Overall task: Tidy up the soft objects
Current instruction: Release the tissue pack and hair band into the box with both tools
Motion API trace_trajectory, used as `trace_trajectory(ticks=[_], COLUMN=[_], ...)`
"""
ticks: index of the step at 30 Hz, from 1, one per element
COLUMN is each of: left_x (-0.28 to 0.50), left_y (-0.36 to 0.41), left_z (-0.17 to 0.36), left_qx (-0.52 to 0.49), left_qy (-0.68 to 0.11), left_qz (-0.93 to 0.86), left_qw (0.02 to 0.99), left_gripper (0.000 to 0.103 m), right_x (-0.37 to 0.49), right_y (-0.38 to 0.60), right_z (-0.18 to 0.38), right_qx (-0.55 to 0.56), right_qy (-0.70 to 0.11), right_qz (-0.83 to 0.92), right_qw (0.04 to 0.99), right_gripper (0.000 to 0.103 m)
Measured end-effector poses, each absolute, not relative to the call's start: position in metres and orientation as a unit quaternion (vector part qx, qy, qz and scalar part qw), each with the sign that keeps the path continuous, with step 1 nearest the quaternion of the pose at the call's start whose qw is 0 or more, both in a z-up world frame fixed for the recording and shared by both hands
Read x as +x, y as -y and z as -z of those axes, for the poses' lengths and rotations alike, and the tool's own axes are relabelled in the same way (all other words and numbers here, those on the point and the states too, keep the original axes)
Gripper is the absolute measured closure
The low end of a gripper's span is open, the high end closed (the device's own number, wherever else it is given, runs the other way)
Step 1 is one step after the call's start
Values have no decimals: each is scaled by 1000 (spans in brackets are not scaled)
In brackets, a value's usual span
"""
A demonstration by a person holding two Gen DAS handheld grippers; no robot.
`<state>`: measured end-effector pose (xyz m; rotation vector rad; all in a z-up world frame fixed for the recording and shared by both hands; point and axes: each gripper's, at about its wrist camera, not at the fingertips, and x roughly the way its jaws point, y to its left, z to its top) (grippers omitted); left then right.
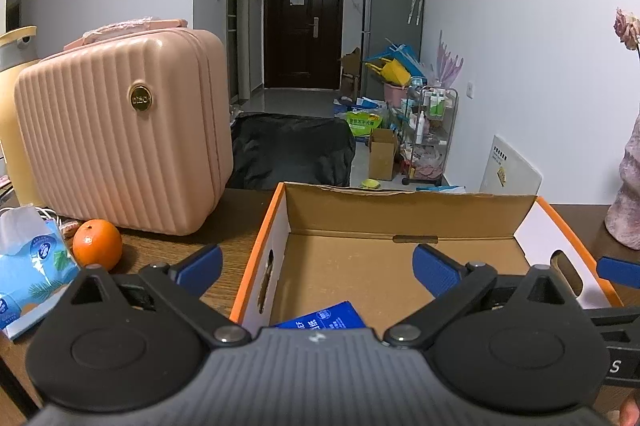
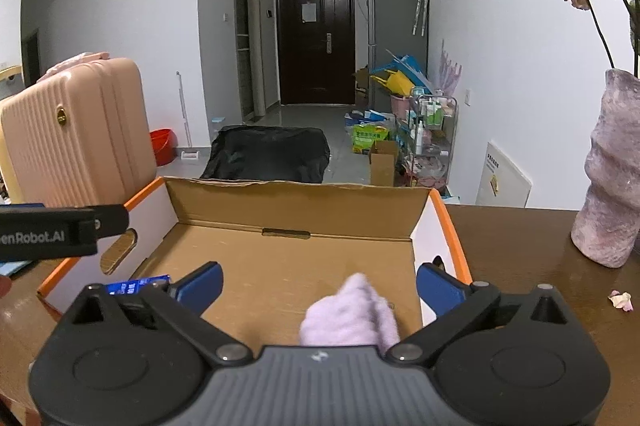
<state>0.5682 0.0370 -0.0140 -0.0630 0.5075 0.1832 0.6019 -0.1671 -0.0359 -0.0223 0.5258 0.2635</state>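
Note:
An open cardboard box [image 1: 400,210] with orange rims sits on the brown table; the same cardboard box [image 2: 296,202] fills the right wrist view. Inside it lies a dark blue tissue pack [image 1: 324,316], seen too as the tissue pack [image 2: 132,286] at the box's left. A lilac soft cloth [image 2: 352,314] lies on the box floor between the fingers of my right gripper [image 2: 318,286], which stands open and does not touch it. My left gripper [image 1: 318,266] hangs open over the box's near left wall, with nothing between its pads.
A pink ribbed suitcase [image 1: 120,130] stands left of the box. An orange [image 1: 97,244] and a light blue tissue pack [image 1: 32,274] lie at the front left. A lilac vase [image 2: 612,178] with flowers stands at the right, with a fallen petal [image 2: 621,300] near it.

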Motion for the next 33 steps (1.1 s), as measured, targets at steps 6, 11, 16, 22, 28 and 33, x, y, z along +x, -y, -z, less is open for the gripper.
trace_trajectory(ticks=[6, 11, 16, 22, 28, 33], left_x=[565, 562, 552, 532, 509, 489], left_y=[-36, -36, -34, -31, -30, -29], left_z=[12, 10, 5, -2, -5, -3], left_qx=[-32, -33, -34, -30, -27, -21], left_qy=[-244, -243, -234, -221, -215, -212], left_qz=[-98, -94, -90, -86, -84, -84], left_qw=[964, 965, 967, 971, 973, 973], left_gripper=[0, 0, 0, 0, 0, 0], right_x=[597, 591, 580, 562, 535, 514], right_y=[168, 168, 171, 174, 179, 184], right_z=[33, 28, 21, 15, 10, 7], right_qx=[-14, -14, -16, -20, -23, -26], right_qy=[-254, -248, -236, -222, -212, -205], right_qz=[-127, -127, -125, -126, -129, -131], right_qw=[959, 960, 964, 967, 968, 970], right_gripper=[0, 0, 0, 0, 0, 0])
